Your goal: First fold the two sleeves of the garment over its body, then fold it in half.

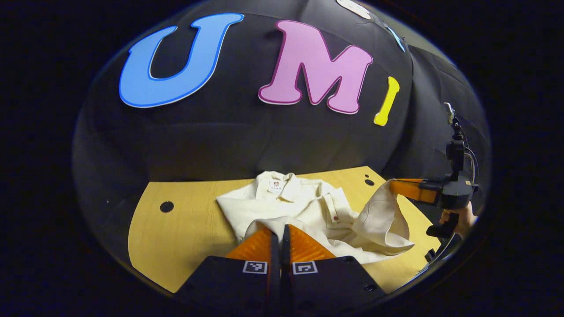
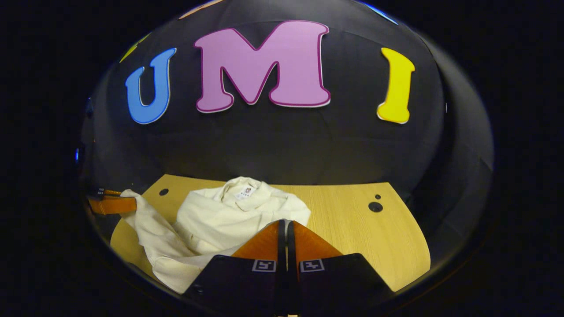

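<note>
I see the bench (image 2: 352, 220) carrying the cream garment (image 1: 304, 207), collar at the far side. My left gripper (image 1: 280, 231) has its jaws pinched on cloth at the near edge. My right gripper (image 2: 285, 229) likewise clamps a raised fold at the garment's right side.

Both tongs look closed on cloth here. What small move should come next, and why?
Probably carry the right tongs inward over the garment and lower them. They hold a flap of cloth lifted off the table, seemingly a sleeve, not yet laid on the body. The left tongs pinch cloth too, seen raised in the right gripper view.
</note>
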